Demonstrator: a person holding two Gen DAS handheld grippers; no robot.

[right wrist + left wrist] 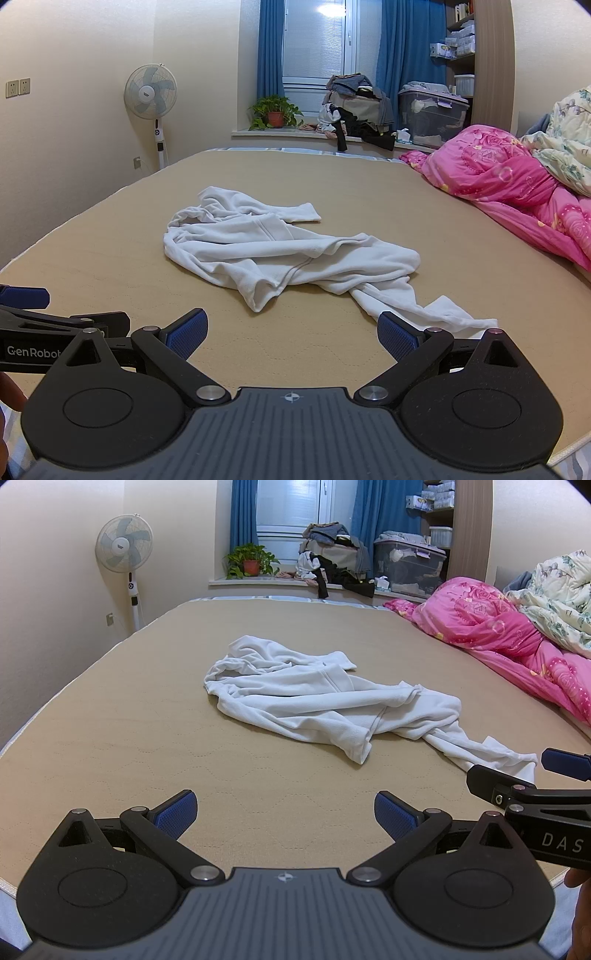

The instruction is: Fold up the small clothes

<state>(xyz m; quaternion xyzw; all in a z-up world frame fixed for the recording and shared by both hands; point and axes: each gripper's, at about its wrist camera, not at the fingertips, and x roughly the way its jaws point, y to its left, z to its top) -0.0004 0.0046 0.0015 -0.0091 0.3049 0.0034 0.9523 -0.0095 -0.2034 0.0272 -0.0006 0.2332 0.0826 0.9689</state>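
Readable writing first: "DAS" in white letters on the side of the right gripper (pixel 517 775) where it enters the left wrist view from the right; "GenRobot", cut off by the left gripper (pixel 33 299) body's overlap, on the arm seen at the left edge of the right wrist view. A small label on the hub of the standing fan (pixel 124 548), too small to read.

Containers: one clear lidded storage bin (pixel 408 566) far ahead and right of the left gripper (pixel 284 814), holding what may be folded fabric, hard to tell through the plastic. One bag-like heap of dark and grey clothes (pixel 332 554) beside it on the window ledge. One orange pot with a green plant (pixel 251 563) further left on the same ledge. Small white boxes on the shelves (pixel 439 517) at far right, count unclear.

Counts: one white garment (pixel 314 701), crumpled on the tan mattress (pixel 110 738) ahead of both grippers, its long trailing end reaching toward the right gripper (pixel 291 332), just beyond its right finger (pixel 397 336). One pink quilt (pixel 498 635) and one pale floral quilt (pixel 554 590) piled far to the right. Two blue curtains (pixel 243 513) framing one window.

Both grippers released, blue pads spread wide, nothing between them, hovering low over the mattress short of the garment.
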